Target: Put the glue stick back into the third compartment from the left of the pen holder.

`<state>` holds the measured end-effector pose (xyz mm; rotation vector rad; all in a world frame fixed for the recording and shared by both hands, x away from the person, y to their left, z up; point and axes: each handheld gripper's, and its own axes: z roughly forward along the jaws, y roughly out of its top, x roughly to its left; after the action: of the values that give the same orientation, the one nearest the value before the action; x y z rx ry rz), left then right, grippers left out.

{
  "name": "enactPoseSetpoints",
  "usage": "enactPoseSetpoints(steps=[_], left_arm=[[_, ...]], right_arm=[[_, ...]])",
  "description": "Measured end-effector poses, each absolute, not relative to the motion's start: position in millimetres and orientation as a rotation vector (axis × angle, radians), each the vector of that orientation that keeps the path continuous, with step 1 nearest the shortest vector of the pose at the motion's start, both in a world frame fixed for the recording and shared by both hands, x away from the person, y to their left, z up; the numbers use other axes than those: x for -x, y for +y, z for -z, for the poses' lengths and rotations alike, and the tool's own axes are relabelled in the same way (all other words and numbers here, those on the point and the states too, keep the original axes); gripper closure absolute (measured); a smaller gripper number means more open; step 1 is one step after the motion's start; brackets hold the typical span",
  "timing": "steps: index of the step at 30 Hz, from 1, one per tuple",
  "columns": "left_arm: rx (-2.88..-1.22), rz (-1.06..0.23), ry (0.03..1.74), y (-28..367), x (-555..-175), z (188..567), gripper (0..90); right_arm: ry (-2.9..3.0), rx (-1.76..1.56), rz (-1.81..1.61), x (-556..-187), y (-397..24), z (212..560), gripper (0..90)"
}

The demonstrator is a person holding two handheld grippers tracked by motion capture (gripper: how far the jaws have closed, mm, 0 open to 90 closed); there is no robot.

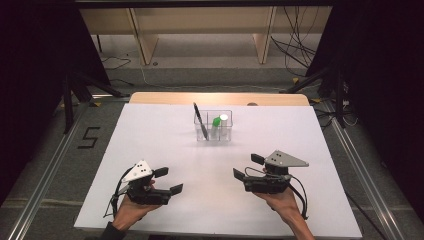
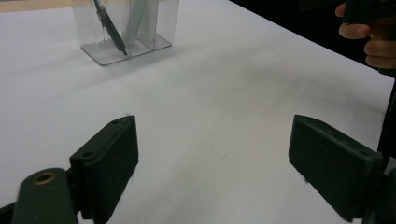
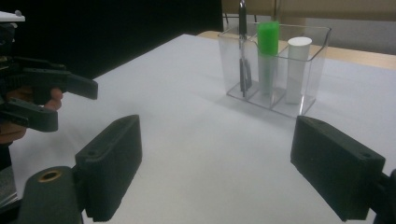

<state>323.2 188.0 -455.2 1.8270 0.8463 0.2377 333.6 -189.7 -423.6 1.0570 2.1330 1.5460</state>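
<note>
Two hand-held grippers rest low over a white table (image 1: pixel 150 145), both aimed toward a clear plastic organiser (image 1: pixel 213 126) that stands well beyond them near the table's far edge. The left gripper (image 1: pixel 168 180), held in the person's left hand (image 1: pixel 131 209), sits on the near side of the organiser and off to its left, its two black jaws spread wide with nothing between them; its own view shows bare white surface in the gap and the organiser (image 2: pixel 126 30) far ahead. The right gripper (image 1: pixel 246 166), in the person's right hand (image 1: pixel 281 201), sits on the near side of the organiser and off to its right, jaws likewise wide apart and empty. The organiser (image 3: pixel 275 70) is split into three compartments side by side. In the right gripper view a black pen (image 3: pixel 243 51) stands in the compartment at the left, its top rising above the rim; a marker with a green cap (image 3: pixel 267 53) stands in the middle one; a white cylinder (image 3: pixel 297 65) stands in the compartment at the right. Seen from above, the pen (image 1: pixel 200 120) leans back and to the left, out over the organiser's wall. Both grippers are well apart from the organiser and from each other, and touch none of its contents.
</note>
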Motion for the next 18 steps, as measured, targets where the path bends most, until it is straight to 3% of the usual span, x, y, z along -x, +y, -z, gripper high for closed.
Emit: enactPoseSetpoints(steps=[18], left_arm=[[-1.834, -0.228, 0.814, 192, -314, 458, 15.5]], right_arm=[[2.099, -1.072, -1.543, -300, -215, 444, 17.4]])
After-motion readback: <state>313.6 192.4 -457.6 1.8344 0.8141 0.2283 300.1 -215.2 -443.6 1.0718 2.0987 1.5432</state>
